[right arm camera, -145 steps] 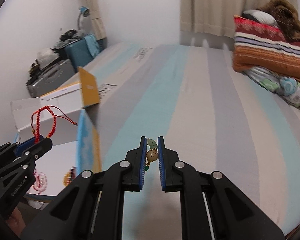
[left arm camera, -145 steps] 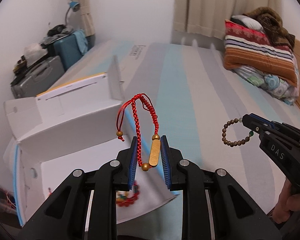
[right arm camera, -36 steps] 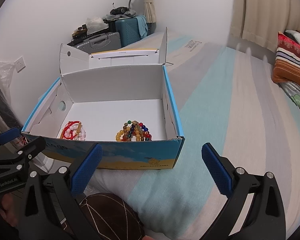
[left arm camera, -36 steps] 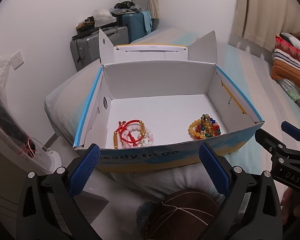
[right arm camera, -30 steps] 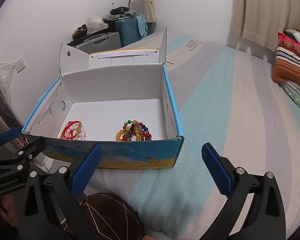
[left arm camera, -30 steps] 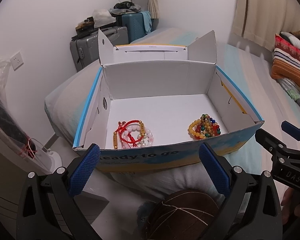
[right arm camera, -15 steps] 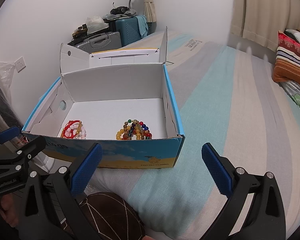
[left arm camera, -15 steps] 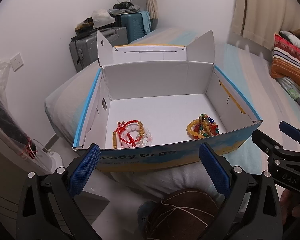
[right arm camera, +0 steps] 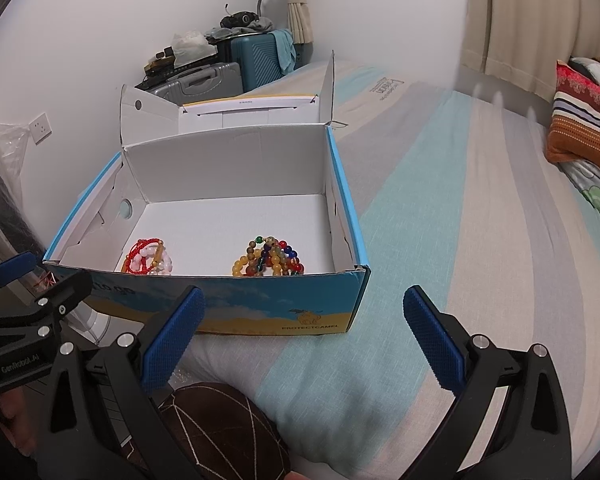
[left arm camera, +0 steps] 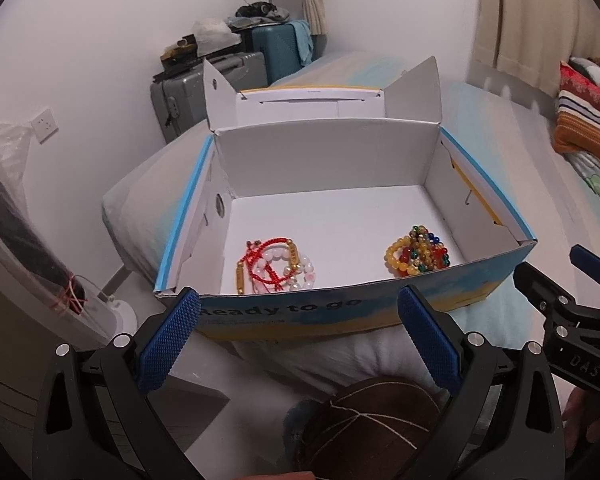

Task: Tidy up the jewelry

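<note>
The left gripper (left arm camera: 298,342) sits at the bottom of its own view with its blue pads spread wide and nothing between them; 4.8 seconds ago those pads pinched the red cord bracelet. The right gripper (right arm camera: 304,344) is equally released and empty at the bottom of its view, where earlier it clamped a beaded bracelet. Over the last second neither has shifted much; both hang back from the near wall of the box (left arm camera: 380,312), pointing at it without touching.

Inside the box, the red cord bracelet (left arm camera: 266,266) now lies in the lower left part of the floor, tangled over pale pink and white beads and touching the gold bar charm. The pile of coloured bead bracelets (left arm camera: 418,256) lies in the lower right part, well apart from the red group. In the right wrist view the same two heaps show as a red cluster (right arm camera: 148,262) at left centre and a yellow, blue and red cluster (right arm camera: 270,260) mid-frame.

So both pieces have been dropped into separate groups. The striped bedspread (right arm camera: 440,200) on the right shows no further jewelry, which suggests the sorting is finished or nearly so. A brown cushion (right arm camera: 224,428) fills the lower centre.
</note>
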`<state>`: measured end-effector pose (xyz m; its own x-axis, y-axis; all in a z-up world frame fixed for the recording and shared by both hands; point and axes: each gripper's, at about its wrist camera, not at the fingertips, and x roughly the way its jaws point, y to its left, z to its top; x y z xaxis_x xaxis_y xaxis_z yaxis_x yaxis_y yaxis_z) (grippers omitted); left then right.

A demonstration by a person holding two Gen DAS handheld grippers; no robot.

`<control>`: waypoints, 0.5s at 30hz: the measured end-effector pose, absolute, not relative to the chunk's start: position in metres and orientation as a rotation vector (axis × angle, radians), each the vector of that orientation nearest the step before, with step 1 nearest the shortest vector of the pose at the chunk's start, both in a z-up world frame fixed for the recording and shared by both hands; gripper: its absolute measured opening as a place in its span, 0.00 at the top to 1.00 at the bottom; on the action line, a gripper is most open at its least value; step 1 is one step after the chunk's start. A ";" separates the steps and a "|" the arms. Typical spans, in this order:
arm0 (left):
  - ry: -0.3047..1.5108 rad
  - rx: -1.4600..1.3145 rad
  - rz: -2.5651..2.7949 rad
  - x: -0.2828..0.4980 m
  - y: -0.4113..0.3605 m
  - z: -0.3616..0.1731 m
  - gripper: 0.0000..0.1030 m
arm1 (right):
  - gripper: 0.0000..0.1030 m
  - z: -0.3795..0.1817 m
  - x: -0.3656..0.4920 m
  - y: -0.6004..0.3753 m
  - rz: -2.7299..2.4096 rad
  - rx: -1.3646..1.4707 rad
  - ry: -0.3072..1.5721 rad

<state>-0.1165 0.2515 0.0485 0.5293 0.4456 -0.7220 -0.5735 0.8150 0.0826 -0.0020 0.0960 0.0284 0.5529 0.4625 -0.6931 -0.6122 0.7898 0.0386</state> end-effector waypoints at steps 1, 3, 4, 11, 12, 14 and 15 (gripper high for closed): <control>0.804 -0.166 0.617 -0.117 0.251 0.049 0.06 | 0.07 0.028 -0.002 0.096 0.640 -0.217 0.751; 0.801 -0.172 0.613 -0.117 0.251 0.050 0.06 | 0.07 0.028 -0.002 0.096 0.641 -0.217 0.751; 0.802 -0.179 0.609 -0.117 0.252 0.050 0.06 | 0.07 0.027 -0.003 0.096 0.640 -0.218 0.752; 0.813 -0.197 0.601 -0.117 0.253 0.047 0.06 | 0.07 0.025 -0.003 0.096 0.639 -0.218 0.756; 0.814 -0.199 0.602 -0.117 0.253 0.047 0.06 | 0.07 0.025 -0.004 0.095 0.639 -0.218 0.756; 0.817 -0.206 0.598 -0.117 0.254 0.047 0.06 | 0.07 0.025 -0.003 0.096 0.639 -0.219 0.756; 0.820 -0.215 0.596 -0.117 0.255 0.046 0.06 | 0.07 0.025 -0.004 0.095 0.640 -0.219 0.755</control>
